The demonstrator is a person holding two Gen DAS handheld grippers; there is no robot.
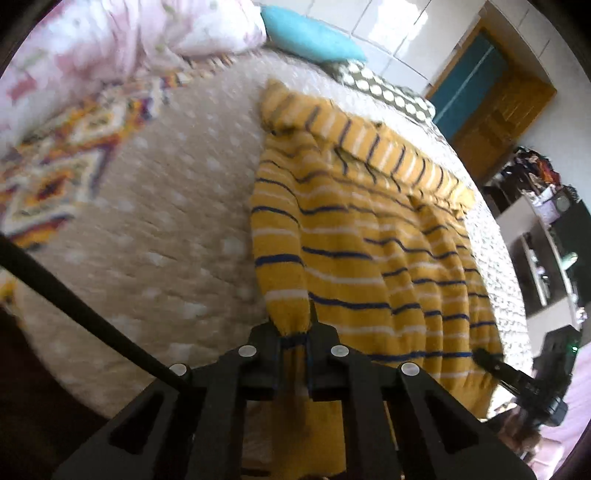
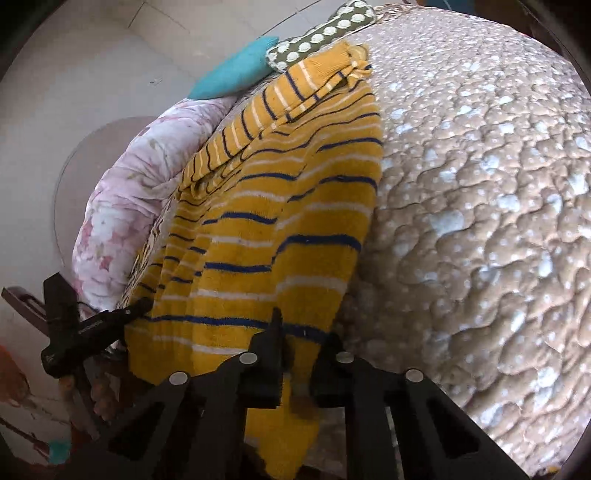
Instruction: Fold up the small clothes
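We see the mustard-yellow knitted sweater with navy and white stripes (image 1: 369, 236) spread on the beige quilted bedspread with white dots (image 1: 166, 221). Our left gripper (image 1: 294, 341) is clamped on its near left edge, our right gripper (image 2: 301, 350) on its near right hem. A turquoise pillow (image 1: 310, 35) lies at the far end.

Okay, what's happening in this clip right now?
A person with two handheld grippers is folding a yellow striped sweater spread on a spotted bedspread. The left gripper is shut on one corner of the near edge, the right gripper on the other. A sleeve already lies folded across the far end.
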